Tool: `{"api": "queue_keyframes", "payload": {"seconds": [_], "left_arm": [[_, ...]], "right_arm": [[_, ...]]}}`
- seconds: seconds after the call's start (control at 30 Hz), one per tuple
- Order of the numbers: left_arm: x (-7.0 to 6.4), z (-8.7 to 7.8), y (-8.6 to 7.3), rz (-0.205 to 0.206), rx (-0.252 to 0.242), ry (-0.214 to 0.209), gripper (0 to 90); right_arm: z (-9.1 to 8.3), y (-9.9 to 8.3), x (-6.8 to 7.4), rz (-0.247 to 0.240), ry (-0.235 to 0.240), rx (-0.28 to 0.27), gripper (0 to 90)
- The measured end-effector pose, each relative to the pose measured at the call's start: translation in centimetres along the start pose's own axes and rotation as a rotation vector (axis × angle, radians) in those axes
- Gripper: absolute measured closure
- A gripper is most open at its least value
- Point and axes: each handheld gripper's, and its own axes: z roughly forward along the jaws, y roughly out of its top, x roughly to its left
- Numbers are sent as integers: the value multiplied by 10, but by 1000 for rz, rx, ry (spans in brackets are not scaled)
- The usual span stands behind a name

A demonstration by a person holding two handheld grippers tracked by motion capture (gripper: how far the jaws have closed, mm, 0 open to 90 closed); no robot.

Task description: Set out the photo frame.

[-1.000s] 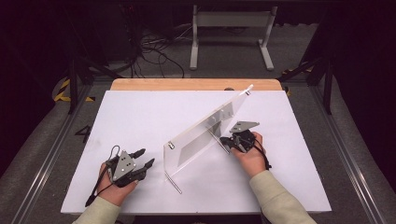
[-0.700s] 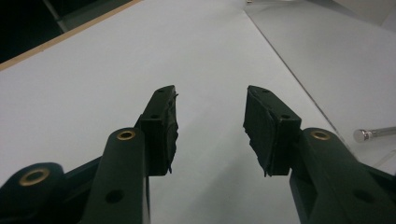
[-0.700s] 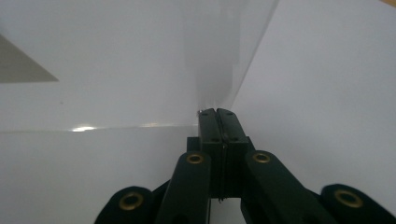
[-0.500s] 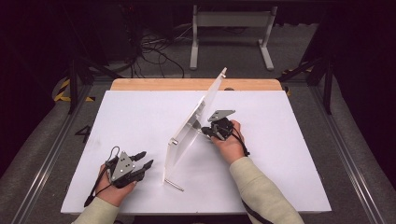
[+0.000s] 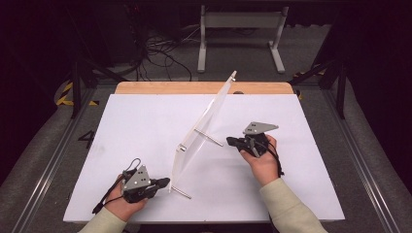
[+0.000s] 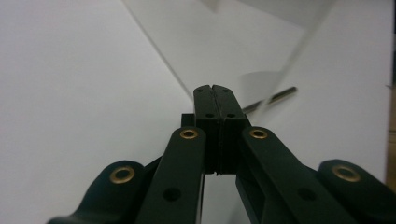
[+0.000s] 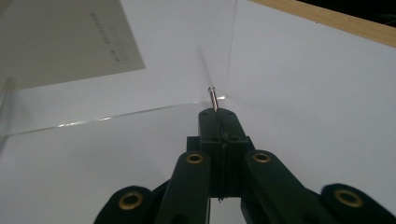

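Note:
A clear acrylic panel [image 5: 204, 126] stands on its long edge on the white table [image 5: 131, 126], tilted. It runs from near front centre toward the back. A thin metal pin [image 5: 210, 138] sticks out of its face to the right. My right gripper [image 5: 229, 141] is shut, and the pin's tip [image 7: 213, 97] sits in the seam between its jaws [image 7: 218, 112]. A second pin [image 5: 180, 192] lies at the panel's near corner. My left gripper [image 5: 166, 182] rests shut on nothing, its tip just left of that corner. In the left gripper view the pin [image 6: 275, 95] shows beyond the closed jaws [image 6: 214, 87].
A wooden strip [image 5: 170, 87] borders the table's far edge. Beyond it, on the dark floor, are a metal stand [image 5: 240, 19] and loose cables [image 5: 160, 53]. Grey rails run along both sides of the table.
The panel has swung up from a low lean to nearly on edge. My right gripper rose toward the centre with it, then drew back right. The left hand has stayed put.

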Motion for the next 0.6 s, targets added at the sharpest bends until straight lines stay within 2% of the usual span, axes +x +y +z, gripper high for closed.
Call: {"api": "queue_keyframes", "payload": {"seconds": [0.07,0.1,0.13,0.2,0.27,0.43,0.53,0.6], "left_arm": [[0,1,2,-6,11,3,899],[0,2,1,-21,6,-10,899],[1,3,1,-43,-6,-27,899],[-1,5,1,-41,-3,-33,900],[-4,7,2,-56,-2,-60,900],[-13,16,8,-40,7,-118,899],[-22,26,13,-28,15,-167,899],[-29,34,18,1,42,-182,899]], "right_arm": [[-19,-10,5,11,14,-15,898],[-19,-10,5,11,14,-15,898],[-31,-17,9,16,35,-14,897],[-35,-20,10,17,36,-10,897],[-48,-31,13,43,53,-11,897],[-73,-52,16,83,63,-4,896],[-87,-58,20,89,62,-13,894],[-94,-61,23,88,63,-15,892]]}}
